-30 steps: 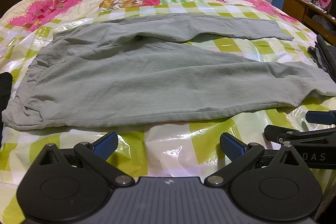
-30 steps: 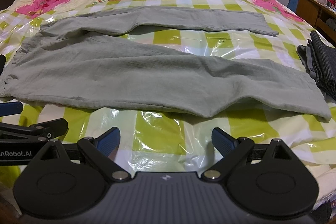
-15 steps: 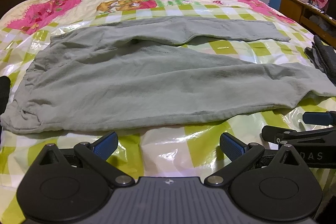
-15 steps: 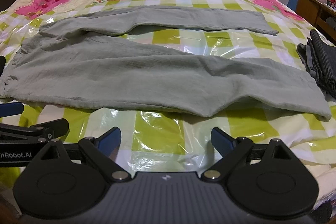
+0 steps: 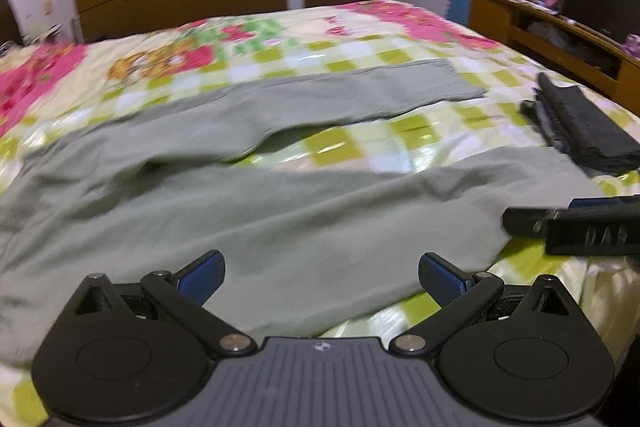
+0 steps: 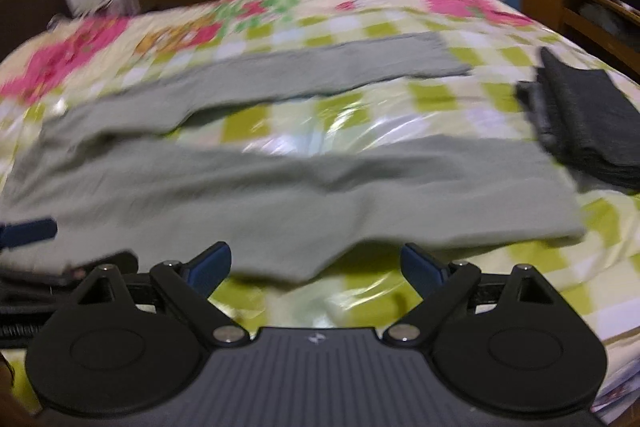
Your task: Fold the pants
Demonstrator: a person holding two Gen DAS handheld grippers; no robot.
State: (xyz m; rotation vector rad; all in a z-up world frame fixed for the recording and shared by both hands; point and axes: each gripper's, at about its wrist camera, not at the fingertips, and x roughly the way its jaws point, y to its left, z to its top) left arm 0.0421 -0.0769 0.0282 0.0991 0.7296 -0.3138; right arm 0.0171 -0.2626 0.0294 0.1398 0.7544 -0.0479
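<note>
Grey-green pants (image 5: 280,211) lie flat on the bed with both legs spread apart toward the right; they also show in the right wrist view (image 6: 304,183). My left gripper (image 5: 320,277) is open and empty, its tips over the near leg's front edge. My right gripper (image 6: 316,267) is open and empty, at the near leg's front edge, further toward the cuff. The right gripper shows at the right edge of the left wrist view (image 5: 576,227); the left gripper shows at the left edge of the right wrist view (image 6: 28,231).
The bed has a green-checked, pink-flowered cover under shiny plastic (image 5: 360,147). A folded dark garment (image 5: 580,127) lies by the leg cuffs at the right, also in the right wrist view (image 6: 584,123). A wooden cabinet (image 5: 560,31) stands to the right; wardrobe and door are behind.
Both grippers have moved forward and to the right, from over the bare cover onto the near leg's front edge. Both views are motion-blurred. The pants have not moved.
</note>
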